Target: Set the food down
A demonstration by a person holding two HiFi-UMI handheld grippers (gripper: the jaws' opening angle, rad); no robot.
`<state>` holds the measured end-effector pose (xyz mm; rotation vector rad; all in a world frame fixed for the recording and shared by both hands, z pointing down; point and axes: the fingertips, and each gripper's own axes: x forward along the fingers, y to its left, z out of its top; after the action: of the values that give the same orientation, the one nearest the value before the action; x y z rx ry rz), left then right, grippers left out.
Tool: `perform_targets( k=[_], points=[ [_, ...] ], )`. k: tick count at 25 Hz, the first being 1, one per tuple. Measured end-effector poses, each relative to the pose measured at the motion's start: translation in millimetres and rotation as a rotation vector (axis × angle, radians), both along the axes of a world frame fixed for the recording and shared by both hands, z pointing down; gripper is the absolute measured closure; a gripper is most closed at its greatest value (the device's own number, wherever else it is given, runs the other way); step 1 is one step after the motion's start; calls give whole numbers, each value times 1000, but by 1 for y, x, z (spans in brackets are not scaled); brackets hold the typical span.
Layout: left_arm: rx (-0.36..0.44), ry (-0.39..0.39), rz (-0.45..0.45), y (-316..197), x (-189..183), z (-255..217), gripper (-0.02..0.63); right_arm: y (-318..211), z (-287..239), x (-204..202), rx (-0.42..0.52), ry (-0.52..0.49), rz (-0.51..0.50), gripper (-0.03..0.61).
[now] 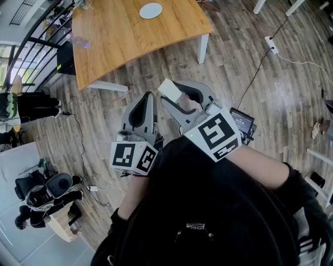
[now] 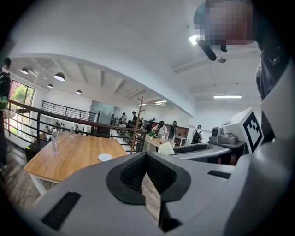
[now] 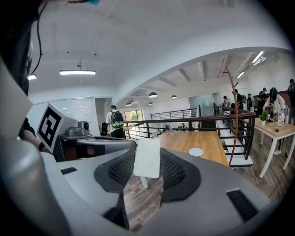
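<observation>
My right gripper (image 1: 181,92) is held up near the person's chest, over the wood floor. Its jaws are closed on a flat white piece of food on a short stick (image 3: 147,157), which shows at the jaw tips as a pale block (image 1: 169,88). The left gripper (image 1: 145,100) is beside it, jaws together with nothing between them; only a thin slit of floor shows. The wooden table (image 1: 125,41) stands ahead with a small white plate (image 1: 151,10) near its far edge. That plate (image 3: 196,151) also shows past the food in the right gripper view.
A clear bottle (image 1: 79,40) stands at the table's left edge, by a black railing (image 1: 31,49). A power strip with cable (image 1: 270,44) lies on the floor at right, and a black device (image 1: 242,121) is near my right gripper. People stand at left and farther back.
</observation>
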<state>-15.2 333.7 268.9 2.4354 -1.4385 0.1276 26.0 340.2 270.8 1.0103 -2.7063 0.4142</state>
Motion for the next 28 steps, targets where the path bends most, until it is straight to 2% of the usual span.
perform_targets(
  k=[12, 28],
  points=[
    [5, -5, -2, 0, 8, 0, 611, -3, 1, 8, -18, -29, 13, 400],
    [-8, -10, -9, -15, 28, -2, 611, -11, -2, 17, -5, -44, -39, 400]
  ],
)
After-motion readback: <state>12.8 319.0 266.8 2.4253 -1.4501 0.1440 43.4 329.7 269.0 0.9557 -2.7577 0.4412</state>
